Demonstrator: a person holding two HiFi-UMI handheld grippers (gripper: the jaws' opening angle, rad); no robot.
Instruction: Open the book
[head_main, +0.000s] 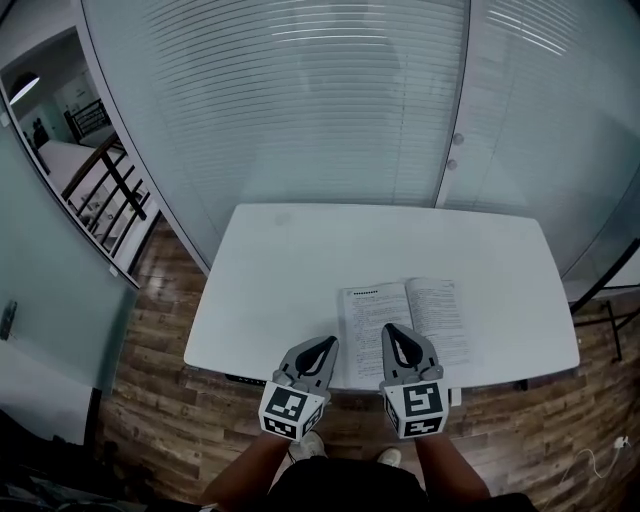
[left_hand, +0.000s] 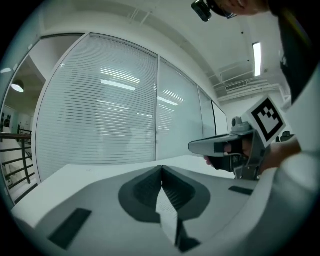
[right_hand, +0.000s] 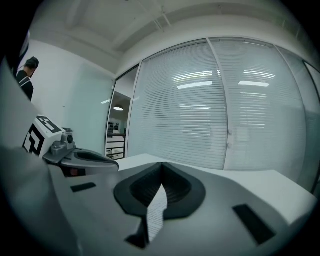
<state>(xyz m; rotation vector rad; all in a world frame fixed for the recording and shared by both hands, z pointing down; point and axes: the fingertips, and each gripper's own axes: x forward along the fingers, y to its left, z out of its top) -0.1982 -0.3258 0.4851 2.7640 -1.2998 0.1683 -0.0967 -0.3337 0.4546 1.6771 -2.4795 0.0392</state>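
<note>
The book (head_main: 405, 315) already lies open, flat on the worktop (head_main: 290, 250), two printed pages facing up and the spine running away from you. As far as these views show, the opening itself looks done. What may be left is only to check that the pages stay down and to pull your hands clear.

The fingers of your left gripper (head_main: 328, 343) are together with nothing clamped between them. The same goes for your right gripper (head_main: 392, 331): its tips meet and hold nothing. The book sits just ahead of and under the right fingers, whose tips overlap its near left-hand page in the head view, and it lies ahead and to the right of the left fingers. Both pairs point almost level, out across the worktop toward the blinds (head_main: 300, 100).

Beyond the fingers the rest of the worktop carries nothing else, so nothing blocks either hand. Behind the fingers, at your feet, is the wooden floor (head_main: 160, 400), and far off to the left of the left fingers is a railing (head_main: 112, 180). Neither is in your path.
</note>
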